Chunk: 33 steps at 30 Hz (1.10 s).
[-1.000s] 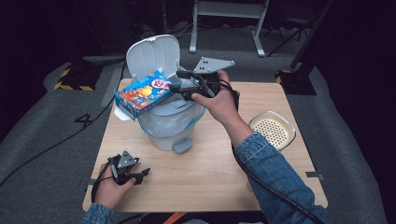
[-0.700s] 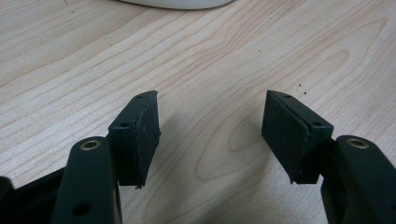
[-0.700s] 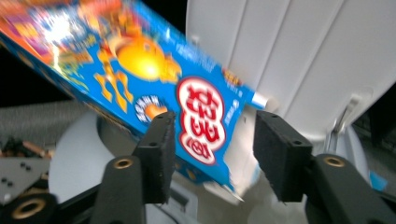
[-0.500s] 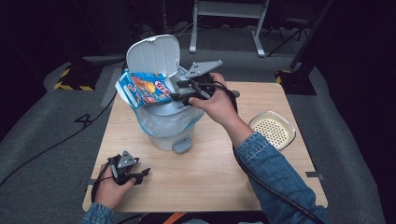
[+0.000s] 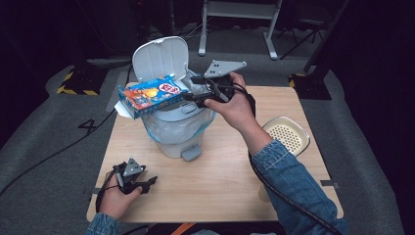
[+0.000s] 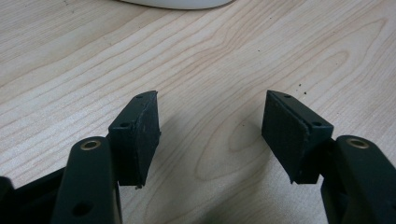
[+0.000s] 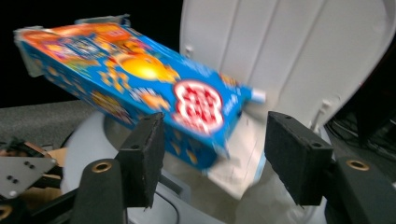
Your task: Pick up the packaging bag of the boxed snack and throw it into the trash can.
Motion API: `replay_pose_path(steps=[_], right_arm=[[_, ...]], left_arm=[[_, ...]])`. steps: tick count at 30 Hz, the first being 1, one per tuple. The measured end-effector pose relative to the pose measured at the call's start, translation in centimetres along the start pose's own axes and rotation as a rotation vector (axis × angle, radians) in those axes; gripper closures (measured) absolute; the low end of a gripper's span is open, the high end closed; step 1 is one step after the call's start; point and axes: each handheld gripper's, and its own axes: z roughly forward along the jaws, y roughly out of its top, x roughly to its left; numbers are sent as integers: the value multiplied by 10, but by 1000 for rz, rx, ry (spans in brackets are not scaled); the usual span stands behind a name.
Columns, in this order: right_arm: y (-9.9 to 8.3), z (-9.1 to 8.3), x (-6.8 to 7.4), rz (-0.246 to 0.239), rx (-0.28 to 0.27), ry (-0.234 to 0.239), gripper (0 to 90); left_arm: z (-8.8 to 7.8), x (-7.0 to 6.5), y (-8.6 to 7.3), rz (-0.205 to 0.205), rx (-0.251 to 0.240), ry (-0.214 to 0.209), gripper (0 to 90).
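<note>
Over the open bin, the right gripper (image 5: 192, 94) has its jaws spread wide; they have just been opening, and the blue snack box (image 5: 152, 95) sits between them without either pad pressing on it, so I would say it has been let go or is about to be. From the right gripper view the box (image 7: 140, 88) is tilted, its near corner hanging low between the pads and its far end sticking out past the rim, with the raised white lid (image 7: 289, 56) just behind it. The bin (image 5: 178, 129) has a plastic liner (image 5: 166, 132) bunched around its mouth, and the box looks longer than that mouth is wide. My worry is that it lands crosswise, bridges the rim and stays perched there, or tips outward and slides off the far-left side onto the surface (image 5: 220, 176) or the floor. It could also knock the lid forward, or catch the liner and drag it down inside. The strainer dish (image 5: 286, 134) at the right edge lies well clear of all this. Down at the near-left corner the left gripper (image 5: 139, 183) rests low over the wood, jaws apart and holding nothing (image 6: 210, 135), too far off to catch anything.
</note>
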Motion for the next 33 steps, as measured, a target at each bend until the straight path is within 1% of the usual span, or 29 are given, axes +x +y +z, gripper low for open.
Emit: replay_pose_path(steps=[1,3,4,5,6,7,8,9,10,14,15,17,18,19,20,21,22,23,24,26,27,28,29,30,31,32,33], right_arm=[[2,0,1,-8,-8,5,376],[6,0,7,-28,-22,31,373],[6,0,7,-28,-22,31,373],[10,3,14,-55,-23,58,373],[10,3,14,-55,-23,58,373],[12,6,18,-62,-23,76,373],[14,11,24,-73,-22,101,374],[14,11,24,-73,-22,101,374],[16,15,29,-76,-25,117,375],[16,16,34,-68,-26,135,376],[14,12,37,-45,-25,159,377],[13,10,38,-40,-19,163,375],[12,6,40,-34,-11,174,372],[9,-3,42,-19,-7,195,374],[7,-9,43,-11,-5,200,372],[7,-9,43,-11,-5,200,372],[5,-16,44,-4,-3,207,368],[-1,-30,46,-2,4,213,355],[-3,-37,47,-6,10,210,347],[-9,-50,47,4,19,207,334],[-9,-50,47,4,19,207,334],[-17,-64,47,16,31,203,329],[-17,-64,47,16,31,203,329],[-25,-78,46,26,38,200,322],[-27,-82,46,30,39,197,322],[-27,-82,46,30,39,197,322],[-30,-87,45,33,45,192,318]], left_arm=[[0,0,0,0,0,0,371],[0,0,0,0,0,0,371],[0,0,0,0,0,0,371],[0,0,0,0,0,0,371],[0,0,0,0,0,0,371],[0,0,0,0,0,0,371],[0,0,0,0,0,0,371],[0,0,0,0,0,0,371],[0,0,0,0,0,0,371],[0,0,0,0,0,0,371],[0,0,0,-1,-1,1,371],[0,0,0,-2,-1,0,371],[0,0,0,-2,-2,-1,371],[0,0,0,-2,-2,-1,371],[0,0,0,-2,-2,-1,371],[0,0,0,-2,-2,-1,371],[0,0,0,-2,-2,0,371],[0,0,0,-3,-1,-1,371],[0,0,0,-3,-1,-1,371],[0,0,0,-4,-1,-2,371],[0,0,0,-4,-1,-2,371],[0,0,0,-4,-1,-2,371],[0,0,0,-4,-1,-2,371],[0,0,0,-4,1,-3,371],[0,0,0,-4,-2,-2,371],[0,0,0,-4,-2,-2,371],[0,0,0,-4,-2,-2,371]])
